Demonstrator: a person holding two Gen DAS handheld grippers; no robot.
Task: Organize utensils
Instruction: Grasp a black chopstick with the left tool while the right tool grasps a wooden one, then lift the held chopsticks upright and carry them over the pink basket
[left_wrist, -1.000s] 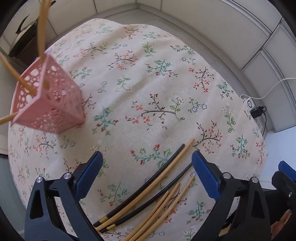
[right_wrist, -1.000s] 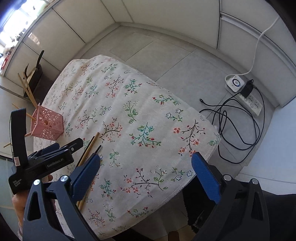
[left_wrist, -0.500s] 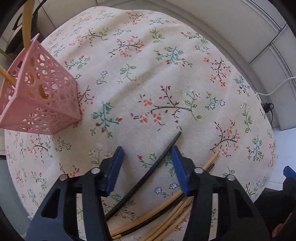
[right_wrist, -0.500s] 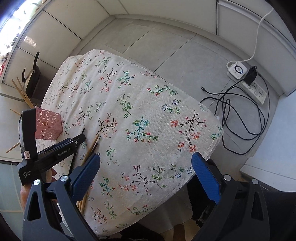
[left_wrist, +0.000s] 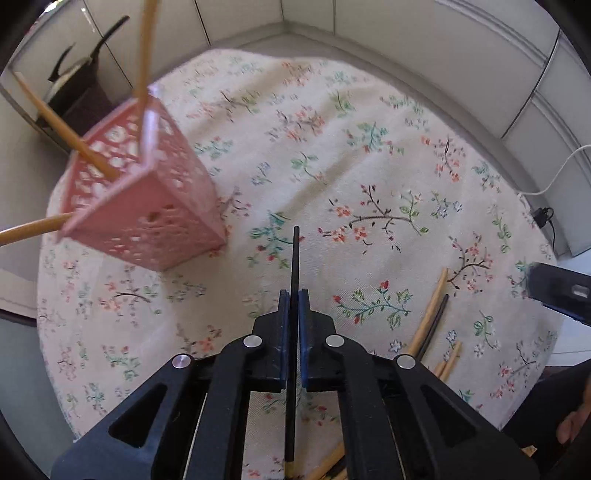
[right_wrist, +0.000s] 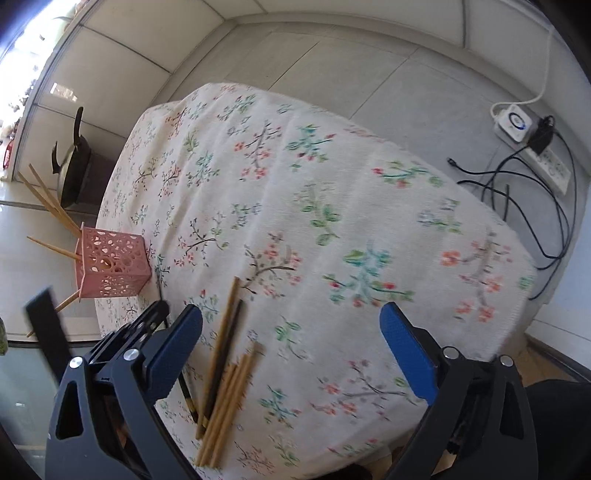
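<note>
At the left of your surface (left_wrist: 332, 155) stands the pink holder (left_wrist: 147, 206), a perforated square box with tan chopsticks (left_wrist: 55, 110) leaning out of it. Your left gripper (left_wrist: 293, 295) has just been closing and now clamps a thin black chopstick (left_wrist: 295, 258) with a yellow-banded end. To the right, loose sticks (right_wrist: 225, 369), mostly tan with one black, lie bundled on the cloth. Your right gripper (right_wrist: 291, 332) hangs above them, jaws wide apart, having narrowed slightly, with nothing gripped.
</note>
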